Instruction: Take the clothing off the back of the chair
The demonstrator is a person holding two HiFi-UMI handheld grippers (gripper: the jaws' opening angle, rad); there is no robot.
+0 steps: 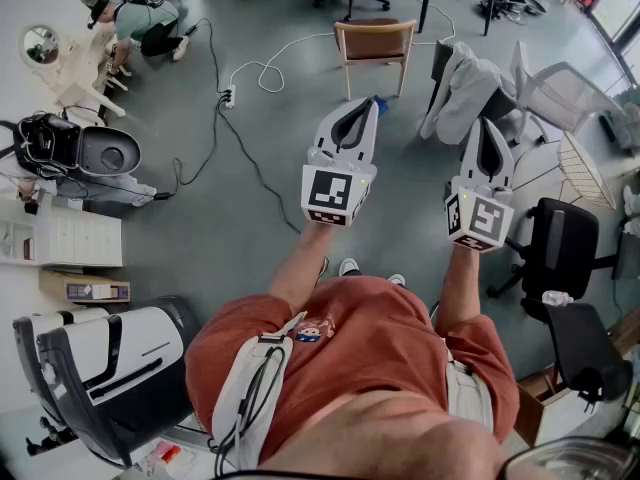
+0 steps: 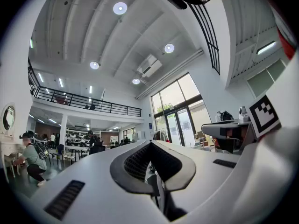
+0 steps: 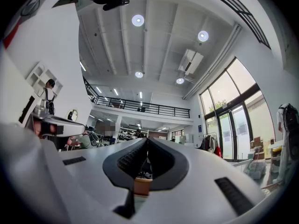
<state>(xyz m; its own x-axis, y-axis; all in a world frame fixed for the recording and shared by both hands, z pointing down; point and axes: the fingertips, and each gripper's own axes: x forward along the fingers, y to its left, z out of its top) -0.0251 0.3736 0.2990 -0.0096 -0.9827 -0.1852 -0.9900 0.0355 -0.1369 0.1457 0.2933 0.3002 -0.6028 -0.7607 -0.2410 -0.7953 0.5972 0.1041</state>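
**Right gripper**: white two-jaw tool with a marker cube. Jaws clenched tip to tip, nothing between them. Held out level in front of the person, slightly raised.

**Left gripper**: same make and likewise clenched and empty, carried beside the right one, to its left.

**Pale grey-white garment**: the task's thing. It is draped over the back of a dark chair at far right, hanging in loose folds down the near side. It lies well apart from both grippers, beyond the right one.

**Tan wooden chair**: far centre, bare, just left of the draped one.

**White frame chair**: far right, beside the garment.

**White power strip with cables**: on the grey floor, far left of the grippers.

**Step in hand (judged):** approach, with no grasp yet made.
- Walk toward the dark chair, keeping clear of the cables.
- Release the right jaws before arriving.
- Bite a thick fold where the cloth crosses the top of the back.
- Lift upward first so the cloth clears the backrest, then draw it near.
- The left gripper can gather the hanging part so it neither drags nor tugs the chair.
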